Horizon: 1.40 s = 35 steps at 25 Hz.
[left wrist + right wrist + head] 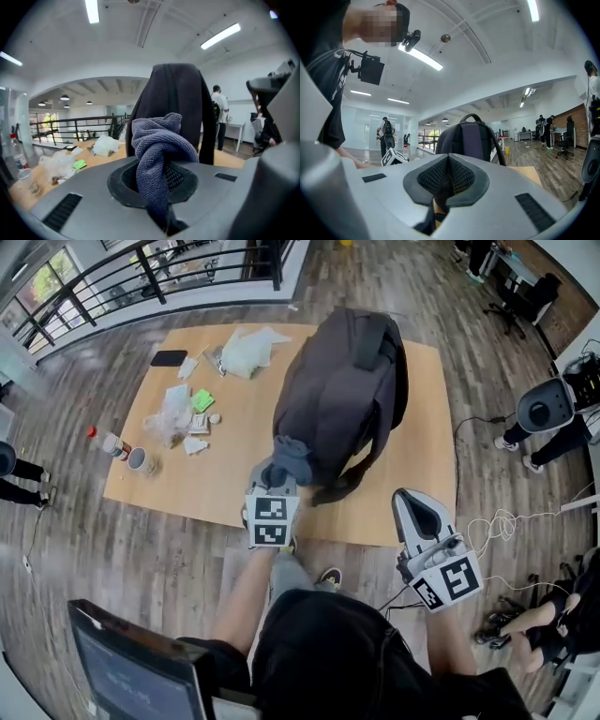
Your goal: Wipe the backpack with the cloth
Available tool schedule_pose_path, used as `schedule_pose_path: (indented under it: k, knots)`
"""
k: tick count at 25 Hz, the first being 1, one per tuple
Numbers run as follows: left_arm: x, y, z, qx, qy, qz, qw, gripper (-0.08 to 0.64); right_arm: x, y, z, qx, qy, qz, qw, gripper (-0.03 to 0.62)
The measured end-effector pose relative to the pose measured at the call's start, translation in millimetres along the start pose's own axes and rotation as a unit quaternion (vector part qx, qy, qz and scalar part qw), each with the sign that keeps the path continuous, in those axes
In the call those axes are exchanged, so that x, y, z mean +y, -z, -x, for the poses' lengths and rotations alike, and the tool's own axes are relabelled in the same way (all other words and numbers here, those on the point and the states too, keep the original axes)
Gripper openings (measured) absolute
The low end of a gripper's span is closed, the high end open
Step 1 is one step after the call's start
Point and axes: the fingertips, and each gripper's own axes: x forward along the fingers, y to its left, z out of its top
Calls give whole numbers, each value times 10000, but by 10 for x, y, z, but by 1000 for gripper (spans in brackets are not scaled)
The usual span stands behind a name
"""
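**Head view.** Left tongs [278, 486]: clamped on a bunched grey cloth [291, 457], which stands up out of the tips. We judge the bunching gives a padded face for rubbing. Dark backpack [347, 381]: lies on the wooden surface [431, 456] directly ahead of these tongs, its near end at the cloth; contact looks likely, but we cannot confirm it. Right tongs [415, 505]: held short of the surface's near edge, well apart from the backpack, presumably kept clear while the left works. Plastic bags [246, 351], a bottle [108, 441] and a cup [140, 460] lie ahead and to the left of the left tongs.

**Left gripper view.** We see here what the head view cannot: the cloth [157, 145] is pinched deep between the pads, with a knot-like fold rising above them. The backpack [176, 89] fills the space just behind it.

**Right gripper view.** Right tongs [447, 176]: pads pressed together with nothing between them, which only this view settles. The backpack [466, 140] stands ahead, not touched.
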Motion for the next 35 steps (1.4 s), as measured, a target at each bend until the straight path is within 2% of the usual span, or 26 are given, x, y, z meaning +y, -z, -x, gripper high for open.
schedule_pose_path:
  k: [3, 7, 10, 13, 16, 19, 22, 25, 32, 35]
  knots:
    - [272, 409, -85, 311, -416, 150, 9985, 40, 68, 44, -56, 131, -109, 31, 9999, 11]
    - [138, 667, -197, 294, -506, 587, 9966, 40, 146, 60, -130, 229, -244, 85, 9994, 11]
    - [-251, 638, -155, 125, -430, 366, 9983, 40, 208, 90, -180, 257, -313, 46, 9992, 11]
    - [-708, 547, -228, 24, -64, 49, 10000, 40, 240, 102, -209, 269, -368, 29, 9990, 11]
    - [-759, 571, -303, 19, -39, 113, 9999, 40, 250, 113, -234, 274, -422, 25, 9987, 11]
    - [-735, 747, -319, 74, 5, 123, 9999, 40, 248, 198, -238, 375, -462, 5, 9982, 11]
    - [-828, 1151, -381, 495, 97, 144, 9986, 40, 252, 279, -227, 469, -474, -25, 9978, 11]
    - [-803, 1581, -439, 1014, 114, 572, 9931, 40, 268, 296, -212, 513, -500, -12, 9974, 11]
    - [-587, 1561, -460, 1088, 338, 773, 9905, 40, 169, 235, -141, 454, -347, 21, 9984, 11]
    - [-445, 1389, -322, 849, 214, 1049, 9906, 40, 143, 236, -90, 450, -306, -17, 9985, 11]
